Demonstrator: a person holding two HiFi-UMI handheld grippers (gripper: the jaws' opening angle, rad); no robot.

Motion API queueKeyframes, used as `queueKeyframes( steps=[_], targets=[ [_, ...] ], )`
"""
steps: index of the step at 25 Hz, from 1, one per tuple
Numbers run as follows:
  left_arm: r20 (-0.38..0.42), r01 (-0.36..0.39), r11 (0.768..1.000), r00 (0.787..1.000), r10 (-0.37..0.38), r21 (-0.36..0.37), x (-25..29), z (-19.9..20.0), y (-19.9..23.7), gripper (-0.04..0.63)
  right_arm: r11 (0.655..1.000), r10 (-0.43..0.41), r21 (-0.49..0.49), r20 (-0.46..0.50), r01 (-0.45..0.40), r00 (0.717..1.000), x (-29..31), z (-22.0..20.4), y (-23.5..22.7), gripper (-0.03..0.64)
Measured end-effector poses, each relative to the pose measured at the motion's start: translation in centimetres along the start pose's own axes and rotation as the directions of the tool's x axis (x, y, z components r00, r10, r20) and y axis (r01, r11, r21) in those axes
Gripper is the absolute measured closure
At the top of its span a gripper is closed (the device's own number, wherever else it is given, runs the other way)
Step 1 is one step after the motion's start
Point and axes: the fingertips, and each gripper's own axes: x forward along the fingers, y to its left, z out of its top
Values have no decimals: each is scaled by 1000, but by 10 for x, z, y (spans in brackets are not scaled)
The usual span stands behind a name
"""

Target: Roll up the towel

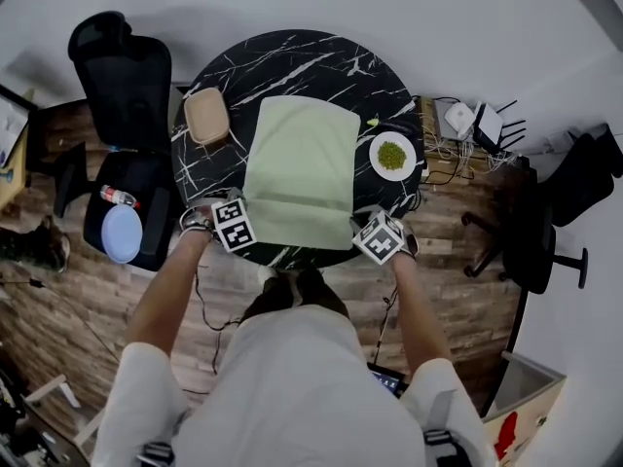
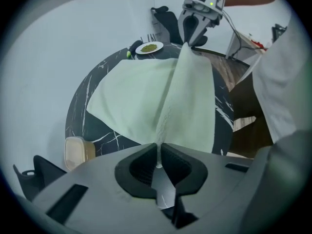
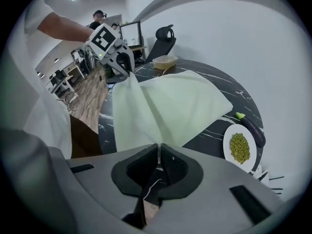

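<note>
— Well, soft, light towel [image 1: 300, 168] across the table [image 1: 292, 52]; corners at the near edge pinched shut in left gripper [image 2: 159, 149] and right gripper [image 3: 158, 149].
— Probably limp, maybe slippery; best held by corners, kept taut.

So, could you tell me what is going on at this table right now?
A person holds the left hand-held gripper and the right hand-held gripper, each shut on a near corner of the pale green towel. That near edge is raised off the round black table while the rest lies flat. No roll has formed yet.
</note>
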Motion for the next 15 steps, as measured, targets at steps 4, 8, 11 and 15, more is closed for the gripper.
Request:
queueKeyframes(
  steps=[4, 8, 11, 15],
  targets=[
    [23, -59, 992, 998, 62, -107, 11, 0, 3, 491, 996, -75, 49, -19, 76, 997, 20, -4, -17, 574],
    [66, -95, 976, 992, 109, -194, 7, -6, 8, 350, 973, -229, 5, -20, 229, 973, 13, -8, -31, 483],
    [97, -93, 968, 988, 119, -234, -2, -16, 3, 333, 915, -364, -178, 27, 363, 931, -6, -2, -29, 472],
    [136, -43, 985, 988, 66, -167, -8, -21, -37, 331, 901, -207, -370, 92, 227, 974, -12, 3, 40, 512]
  ],
)
